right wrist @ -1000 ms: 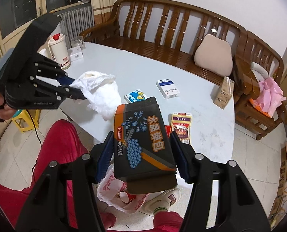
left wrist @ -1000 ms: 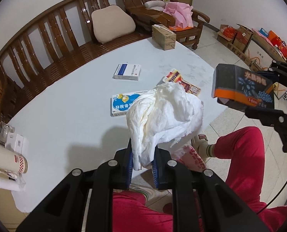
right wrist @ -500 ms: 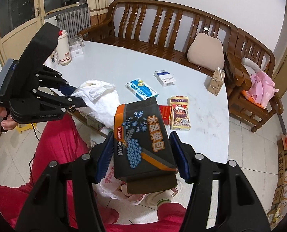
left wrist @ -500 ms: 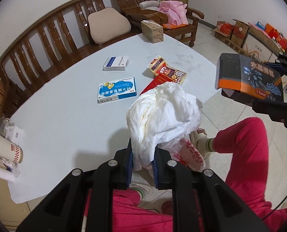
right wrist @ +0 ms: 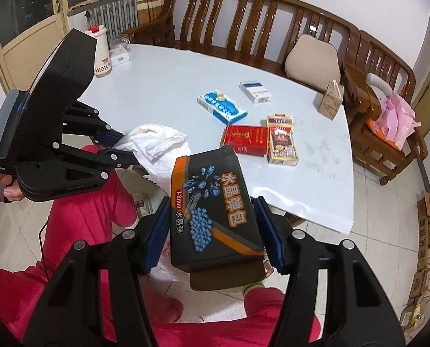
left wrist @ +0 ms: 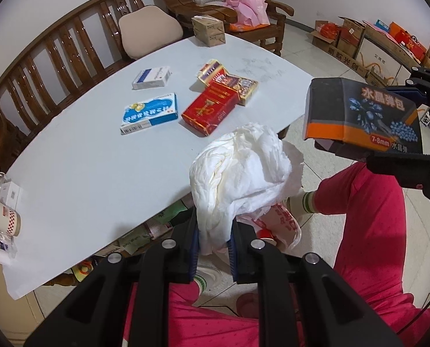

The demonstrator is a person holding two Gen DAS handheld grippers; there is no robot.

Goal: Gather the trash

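My left gripper (left wrist: 213, 232) is shut on a crumpled white tissue wad (left wrist: 241, 170), held past the table's near edge above a plastic bag (left wrist: 281, 225) on the floor. The left gripper (right wrist: 126, 147) with the tissue wad (right wrist: 157, 141) also shows in the right wrist view. My right gripper (right wrist: 212, 231) is shut on a black and orange box (right wrist: 212, 202), the same black and orange box (left wrist: 362, 115) at the right of the left wrist view. On the white table (left wrist: 84, 159) lie a red pack (left wrist: 209, 107), a blue and white box (left wrist: 149, 112), a white box (left wrist: 151, 78) and a yellow pack (left wrist: 229, 81).
A person's legs in red trousers (left wrist: 368, 231) sit under both grippers. A brown carton (left wrist: 209, 30) stands at the table's far edge. A white jug (right wrist: 102, 49) and glass stand at one corner. A wooden bench (right wrist: 243, 20) and cardboard boxes (left wrist: 356, 40) line the room.
Both grippers have sunk and drawn back from the table, carrying the tissue wad and the box out past its edge. The red pack has come into view on the table.
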